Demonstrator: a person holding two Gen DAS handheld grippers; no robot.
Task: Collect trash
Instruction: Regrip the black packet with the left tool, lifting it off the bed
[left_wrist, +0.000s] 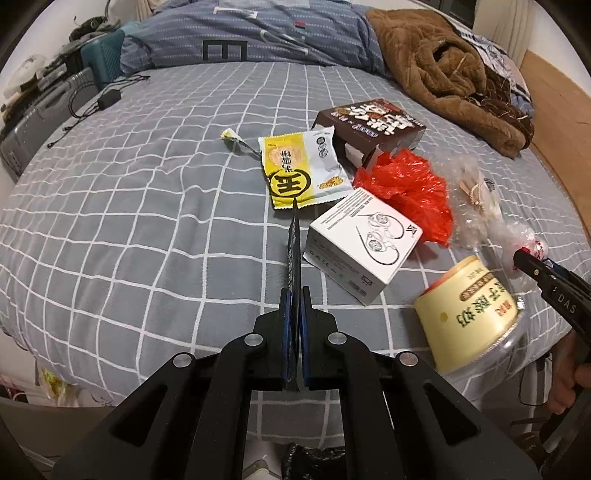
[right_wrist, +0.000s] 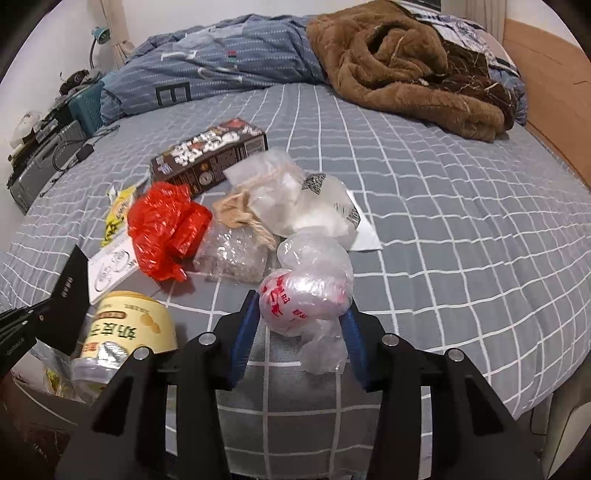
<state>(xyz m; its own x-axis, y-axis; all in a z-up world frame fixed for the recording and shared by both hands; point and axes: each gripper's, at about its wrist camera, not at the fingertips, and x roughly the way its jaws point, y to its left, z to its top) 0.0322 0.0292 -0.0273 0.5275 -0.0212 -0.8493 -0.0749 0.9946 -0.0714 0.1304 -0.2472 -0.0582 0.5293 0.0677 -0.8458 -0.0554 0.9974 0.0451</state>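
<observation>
Left gripper is clamped tight on a thin black packet standing edge-up over the grey checked bed; right gripper sits partway open w/ a crumpled clear bag w/ red print between its blue pads, looks pinched; rest of the trash lies close by: red plastic bag, white earphone box, brown carton, yellow snack wrapper, cream tub nr the bed edge.
</observation>
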